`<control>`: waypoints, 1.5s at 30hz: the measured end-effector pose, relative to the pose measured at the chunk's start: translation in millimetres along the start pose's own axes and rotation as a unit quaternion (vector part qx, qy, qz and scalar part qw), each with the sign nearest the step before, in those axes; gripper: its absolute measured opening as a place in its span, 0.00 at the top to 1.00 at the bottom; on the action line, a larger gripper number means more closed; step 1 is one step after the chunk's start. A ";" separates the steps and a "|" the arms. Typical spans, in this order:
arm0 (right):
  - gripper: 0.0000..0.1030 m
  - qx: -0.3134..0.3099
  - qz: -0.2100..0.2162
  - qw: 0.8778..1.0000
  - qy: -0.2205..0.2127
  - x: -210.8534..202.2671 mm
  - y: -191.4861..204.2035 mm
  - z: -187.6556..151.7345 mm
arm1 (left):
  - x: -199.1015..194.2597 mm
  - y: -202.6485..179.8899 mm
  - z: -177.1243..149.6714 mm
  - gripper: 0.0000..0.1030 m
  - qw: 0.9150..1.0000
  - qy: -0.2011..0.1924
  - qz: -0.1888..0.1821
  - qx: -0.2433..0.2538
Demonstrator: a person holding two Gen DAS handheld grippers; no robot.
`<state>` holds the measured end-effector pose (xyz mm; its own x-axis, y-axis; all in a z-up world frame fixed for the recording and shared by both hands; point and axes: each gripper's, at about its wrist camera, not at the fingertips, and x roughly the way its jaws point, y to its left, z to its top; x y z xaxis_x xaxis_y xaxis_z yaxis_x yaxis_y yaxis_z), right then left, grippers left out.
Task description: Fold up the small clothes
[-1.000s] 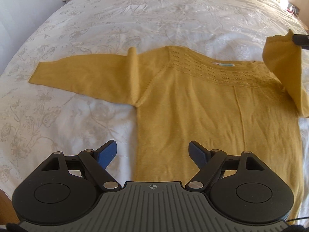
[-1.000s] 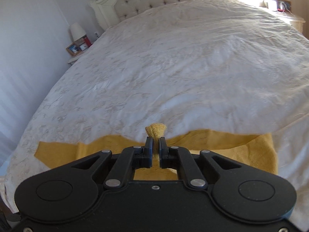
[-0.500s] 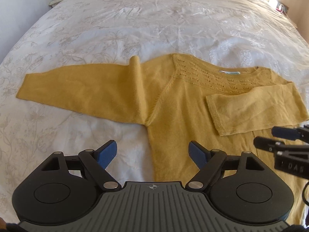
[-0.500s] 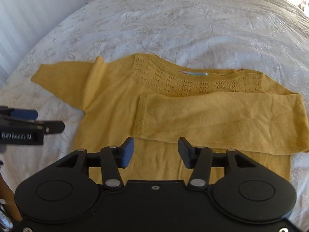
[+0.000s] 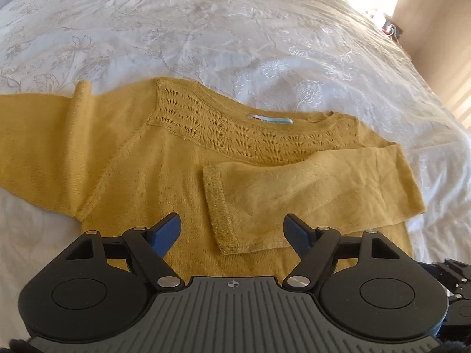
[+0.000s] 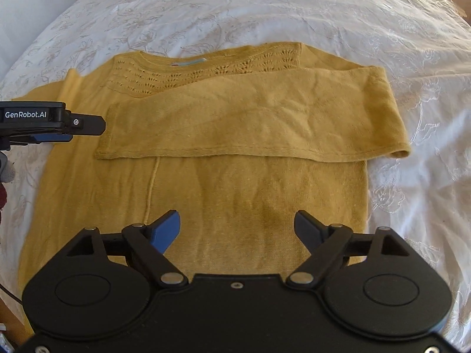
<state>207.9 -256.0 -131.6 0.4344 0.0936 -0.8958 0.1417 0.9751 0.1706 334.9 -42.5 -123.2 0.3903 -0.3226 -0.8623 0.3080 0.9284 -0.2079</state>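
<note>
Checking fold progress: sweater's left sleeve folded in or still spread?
Spread. The left sleeve lies flat outward on the bedspread; only the right sleeve crosses the sweater.

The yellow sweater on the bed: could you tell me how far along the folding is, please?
Done: the right sleeve lies folded across the sweater. In hand: nothing; the left gripper and right gripper are open. Left: the left sleeve, spread out on the bedspread, then the body.
</note>
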 end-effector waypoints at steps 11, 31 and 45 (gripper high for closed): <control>0.11 -0.012 0.032 0.999 0.020 21.7 -19.1 3.9 | 47.7 -1.8 8.1 0.27 0.999 0.038 0.023 -0.013; 0.05 -0.017 0.038 0.999 0.029 29.0 -20.0 4.7 | -14.9 -38.3 49.7 0.95 0.996 -0.063 0.024 0.066; 0.05 0.014 0.036 0.999 0.023 19.3 -19.8 14.5 | 6.4 56.9 52.9 0.95 0.990 -0.023 0.140 0.006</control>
<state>226.3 -276.4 -146.3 0.4028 0.1733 -0.8987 0.1371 0.9594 0.2465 400.9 -1.5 -116.1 0.5004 -0.0611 -0.8637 0.1921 0.9805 0.0419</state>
